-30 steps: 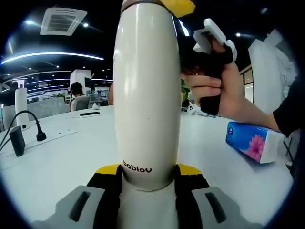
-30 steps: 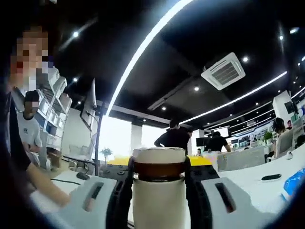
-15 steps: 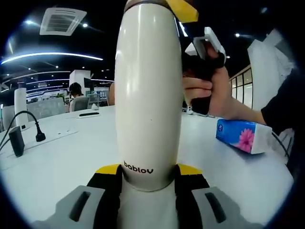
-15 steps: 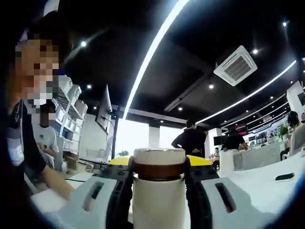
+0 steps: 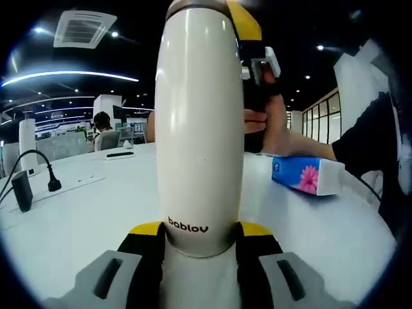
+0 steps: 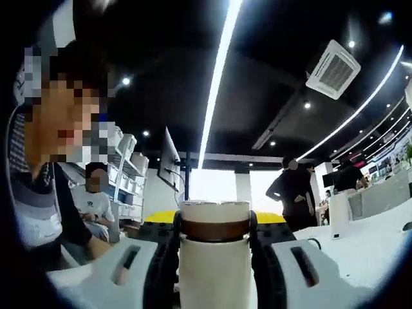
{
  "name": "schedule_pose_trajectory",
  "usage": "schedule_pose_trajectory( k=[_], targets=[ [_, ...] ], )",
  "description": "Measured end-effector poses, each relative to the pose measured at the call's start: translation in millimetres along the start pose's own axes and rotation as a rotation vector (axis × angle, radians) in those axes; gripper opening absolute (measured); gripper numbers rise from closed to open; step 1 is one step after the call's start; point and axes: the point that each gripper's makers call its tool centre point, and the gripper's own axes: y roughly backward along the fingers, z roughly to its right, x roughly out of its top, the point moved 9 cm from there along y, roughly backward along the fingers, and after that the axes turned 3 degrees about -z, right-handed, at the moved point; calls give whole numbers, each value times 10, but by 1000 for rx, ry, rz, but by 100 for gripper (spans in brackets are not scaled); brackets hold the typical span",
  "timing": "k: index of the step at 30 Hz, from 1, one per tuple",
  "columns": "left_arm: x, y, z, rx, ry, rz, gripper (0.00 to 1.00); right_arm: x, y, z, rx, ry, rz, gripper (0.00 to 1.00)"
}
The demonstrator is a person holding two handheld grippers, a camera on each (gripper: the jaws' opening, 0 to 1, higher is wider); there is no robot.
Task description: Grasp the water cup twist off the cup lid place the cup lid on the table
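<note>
While my left gripper (image 5: 199, 248) clamps the base of the water cup (image 5: 201, 122) upright over the surface (image 5: 71, 219) and my right gripper (image 6: 214, 244) grips the cup lid (image 6: 215, 219), I should keep both squeezes firm — turning squarely about the cup's axis.

Open office, probably; strip light (image 6: 219, 71) overhead.

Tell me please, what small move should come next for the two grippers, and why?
Probably keep turning the right gripper to unscrew the cup lid. The left gripper is clamped low on the cream water cup, holding it upright above the white table, and the right gripper's jaws close on the lid, which appears seated on the cup with no visible gap.
</note>
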Motion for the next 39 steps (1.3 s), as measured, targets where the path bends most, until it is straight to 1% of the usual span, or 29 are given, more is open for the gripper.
schedule_pose_trajectory(
  k=[2,5,10,13,17,20,22,23,26,27,28,30,32,33,34,35,36,37,39],
  targets=[
    [1,-3,-3,1,0,1,45,-15,-9,6,40,-12,2,45],
    [3,-2,-13,1,0,1,45,-14,8,51,76,-45,0,45],
    [5,-5,-32,0,0,2,45,0,43,96,139,-68,-1,44],
    [7,-9,-42,-1,1,2,45,-6,42,96,170,-67,-1,44],
    [8,-12,-53,-1,0,3,45,-20,40,89,183,-89,-3,44],
    [8,-13,-60,-2,0,3,45,-38,40,79,170,-113,-23,46],
    [9,-12,-62,-2,0,3,45,-80,31,57,147,-117,-58,48],
    [9,-12,-63,-2,0,3,45,-108,23,61,114,-79,-83,50],
    [9,-10,-62,-2,0,3,45,-137,-12,10,62,-6,-125,61],
    [9,-9,-61,-2,0,3,45,-135,-16,-14,51,17,-127,63],
    [9,-9,-61,-2,0,3,45,-135,-16,-35,50,20,-128,64],
    [8,-9,-61,-1,0,3,45,-148,8,-46,-15,84,-167,65],
    [8,-9,-58,-1,0,3,45,-133,32,-68,-79,102,-176,66],
    [7,-9,-56,0,0,3,45,-125,60,-69,-156,97,-186,68],
    [7,-9,-55,0,0,3,45,-113,63,-82,-178,75,-172,73],
    [4,-1,-75,0,0,3,45,-92,76,-96,-220,45,-160,76],
    [3,3,-84,0,0,2,45,-69,103,-99,-267,36,-154,77],
    [1,7,-91,1,0,2,45,-39,135,-129,-316,46,-143,76],
    [0,12,-89,2,0,2,45,0,179,-185,-397,111,-150,75]
  ],
)
